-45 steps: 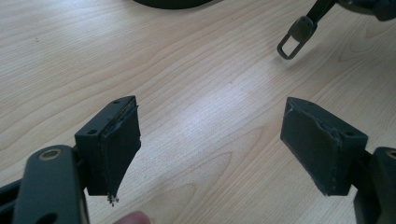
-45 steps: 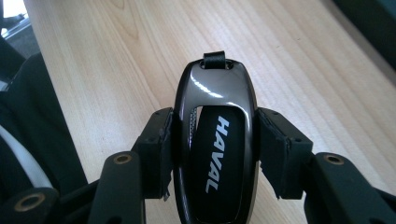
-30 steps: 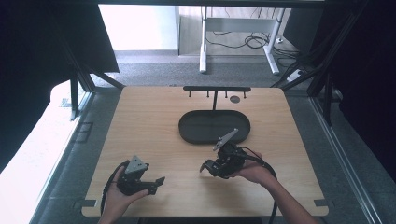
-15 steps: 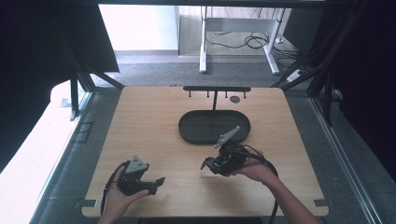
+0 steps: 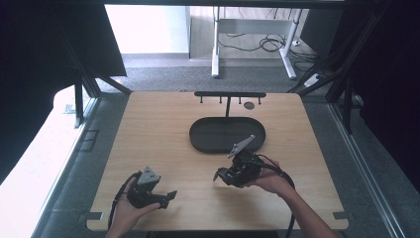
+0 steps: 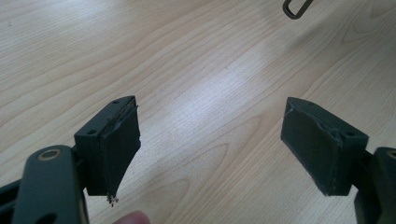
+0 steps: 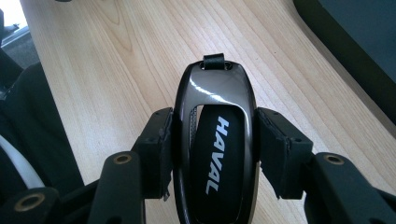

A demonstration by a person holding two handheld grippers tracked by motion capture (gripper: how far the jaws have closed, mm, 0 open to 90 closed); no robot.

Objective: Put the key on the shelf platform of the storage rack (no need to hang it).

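Right gripper [image 7: 212, 154] pinches the glossy key fob [image 7: 215, 140] by its sides, left gripper [image 6: 219, 154] spread empty, so that fob could easily squirt out onto the table [image 5: 163, 129].

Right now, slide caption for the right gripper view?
Right tongs shut on a black HAVAL key fob above the wooden table.

Key fob [image 7: 217, 144]: lower end cut off by bottom edge of right gripper view; sides covered where pads [image 7: 161, 149] press on them; too small to tell apart from right gripper [image 5: 221, 174] in high view.
Tray [image 7: 355, 42]: corner alone in right gripper view, rest past top and right edges.
Metal loop [image 6: 295, 7]: top cut off by edge of left gripper view, nature unclear.
Small round object [image 5: 249, 105] near rack [image 5: 229, 94]: too small to identify.
Fingertip [image 6: 135, 217]: cut off by bottom edge.
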